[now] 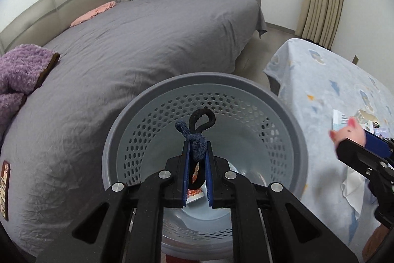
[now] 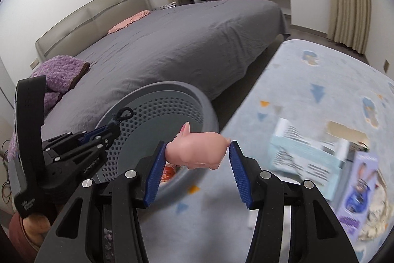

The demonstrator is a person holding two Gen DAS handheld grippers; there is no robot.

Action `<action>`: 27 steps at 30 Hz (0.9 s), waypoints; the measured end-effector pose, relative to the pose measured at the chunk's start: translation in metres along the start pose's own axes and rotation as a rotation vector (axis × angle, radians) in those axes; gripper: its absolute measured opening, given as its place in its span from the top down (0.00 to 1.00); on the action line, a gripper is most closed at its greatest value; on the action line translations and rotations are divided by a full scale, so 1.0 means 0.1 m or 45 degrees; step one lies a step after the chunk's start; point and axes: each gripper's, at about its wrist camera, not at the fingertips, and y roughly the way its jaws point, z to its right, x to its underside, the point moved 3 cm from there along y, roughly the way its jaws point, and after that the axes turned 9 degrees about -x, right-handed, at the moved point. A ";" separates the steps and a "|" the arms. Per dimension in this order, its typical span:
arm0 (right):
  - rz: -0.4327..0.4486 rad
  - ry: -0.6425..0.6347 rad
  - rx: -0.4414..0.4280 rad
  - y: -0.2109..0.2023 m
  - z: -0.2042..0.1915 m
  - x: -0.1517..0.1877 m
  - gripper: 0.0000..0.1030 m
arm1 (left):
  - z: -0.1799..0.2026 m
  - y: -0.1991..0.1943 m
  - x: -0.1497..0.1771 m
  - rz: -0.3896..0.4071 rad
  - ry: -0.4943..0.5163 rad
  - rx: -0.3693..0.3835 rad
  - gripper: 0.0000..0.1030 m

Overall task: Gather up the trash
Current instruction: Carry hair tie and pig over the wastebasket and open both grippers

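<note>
My left gripper (image 1: pixel 197 142) is shut on dark hair ties (image 1: pixel 194 139), a blue one and a black loop, which hang over the mouth of a grey perforated bin (image 1: pixel 283 120). A wrapper (image 1: pixel 194 195) lies at the bin's bottom. My right gripper (image 2: pixel 198 143) is shut on a pink pig toy (image 2: pixel 197 152), with its blue pads touching the toy's rear and snout. It holds the toy over the table edge, beside the bin (image 2: pixel 209 112). The right wrist view shows the left gripper (image 2: pixel 115 126) and its hair ties (image 2: pixel 124 113) above the bin. The pig (image 1: pixel 351 131) appears at the right of the left wrist view.
A bed with a grey cover (image 1: pixel 147 41) stands behind the bin, with a purple blanket (image 1: pixel 19 70) on it. To the right is a table under a light blue patterned cloth (image 2: pixel 307 78). On it lie a pale blue box (image 2: pixel 307 157), a purple box (image 2: pixel 359 186) and a white tissue (image 1: pixel 352 189).
</note>
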 end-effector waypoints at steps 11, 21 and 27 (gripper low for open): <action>-0.073 -0.073 -0.036 0.51 -0.19 -0.20 0.51 | -0.29 0.24 0.01 -0.078 -0.096 -0.010 0.89; -0.066 -0.072 -0.040 0.55 -0.23 -0.23 0.35 | -0.37 0.23 0.02 -0.088 -0.123 -0.010 0.85; -0.052 -0.059 -0.032 0.50 -0.19 -0.24 0.34 | -0.43 0.24 0.02 -0.102 -0.143 -0.013 0.83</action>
